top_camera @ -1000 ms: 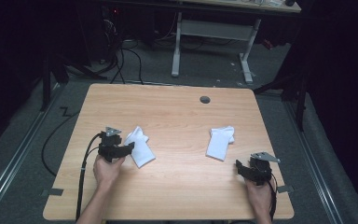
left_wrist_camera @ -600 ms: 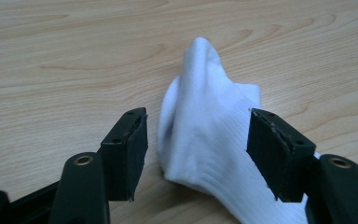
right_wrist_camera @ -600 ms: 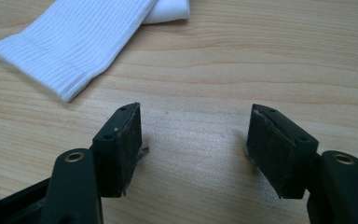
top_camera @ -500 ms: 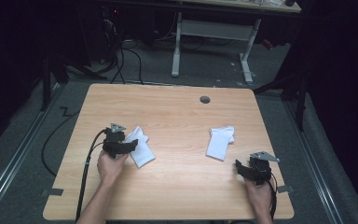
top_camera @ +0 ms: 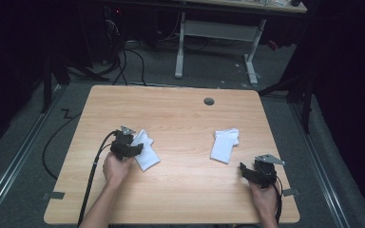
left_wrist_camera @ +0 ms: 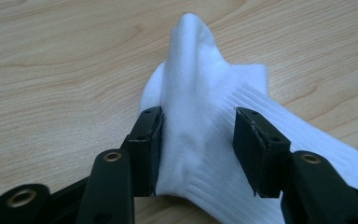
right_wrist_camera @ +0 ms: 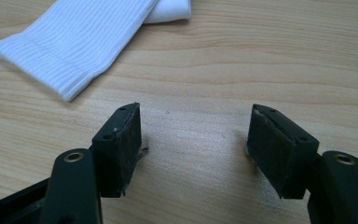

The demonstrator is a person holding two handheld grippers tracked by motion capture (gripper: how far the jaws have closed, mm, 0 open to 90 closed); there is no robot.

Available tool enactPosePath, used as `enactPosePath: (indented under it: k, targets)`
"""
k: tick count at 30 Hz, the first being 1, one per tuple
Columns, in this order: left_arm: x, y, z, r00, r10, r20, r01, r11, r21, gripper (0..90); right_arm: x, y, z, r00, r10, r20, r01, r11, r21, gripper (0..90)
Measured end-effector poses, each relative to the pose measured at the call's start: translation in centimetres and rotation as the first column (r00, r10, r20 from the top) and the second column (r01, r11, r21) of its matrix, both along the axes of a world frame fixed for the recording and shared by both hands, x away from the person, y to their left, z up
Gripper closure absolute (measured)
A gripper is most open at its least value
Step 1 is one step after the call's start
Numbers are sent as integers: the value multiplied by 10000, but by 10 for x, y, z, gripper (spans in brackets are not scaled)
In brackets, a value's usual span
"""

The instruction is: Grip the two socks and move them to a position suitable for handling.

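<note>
Since earlier frame, we saw left gripper (left_wrist_camera: 198, 140) edge onto white ribbed cotton sock (left_wrist_camera: 200, 121) at table's (top_camera: 180, 118) 8 o'clock; jaws were just closing, sock bunched between, left pad touching, right pad contact unclear. Right gripper (right_wrist_camera: 196, 140) unmoved at 4 o'clock, jaws wide, bare. Second white ribbed sock (top_camera: 225, 145) lay at its 11 o'clock.

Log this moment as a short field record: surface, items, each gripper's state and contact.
surface: wooden table
items: two white socks, left sock, right sock
left gripper: jaws have just been closing around a bunched fold of the left sock; one pad touches, the other stands just clear
right gripper: jaws open over bare wood, short of the right sock
</note>
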State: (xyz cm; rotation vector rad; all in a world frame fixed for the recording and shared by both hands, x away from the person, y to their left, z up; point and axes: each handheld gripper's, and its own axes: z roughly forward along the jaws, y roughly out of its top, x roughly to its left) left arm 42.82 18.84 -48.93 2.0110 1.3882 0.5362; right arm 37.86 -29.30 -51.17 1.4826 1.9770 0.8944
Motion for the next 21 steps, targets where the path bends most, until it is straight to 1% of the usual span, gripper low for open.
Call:
enactPosePath:
  k: [1,7,11,14,15,16,18,21]
  targets:
    - [0,0,0,10000,-25,23,25,10000,25,556,0,0,0,10000,2,-1,-2,10000,0,352]
    - [0,0,0,9998,-183,-1,183,9998,13,614,0,0,0,10000,3,1,-3,10000,-1,352]
    - [0,0,-1,9997,-236,-1,236,9997,-97,647,0,0,0,10000,33,3,-33,10000,-11,350]
    - [1,-1,-2,9995,-305,5,305,9992,-240,695,0,0,0,10000,35,2,-35,10000,-9,349]
    - [1,-1,-2,9995,-322,4,322,9991,-290,737,0,0,0,10000,36,-1,-36,10000,-9,349]
    - [2,-1,-3,9994,-345,17,346,9988,-333,737,0,0,0,10000,36,-1,-36,10000,-9,349]
    - [2,-1,-3,9992,-403,36,404,9984,-386,783,0,0,0,10000,38,-1,-38,10000,-9,349]
    - [2,1,-2,9987,-503,113,507,9978,-419,811,0,0,0,10000,39,-2,-39,10000,-9,349]
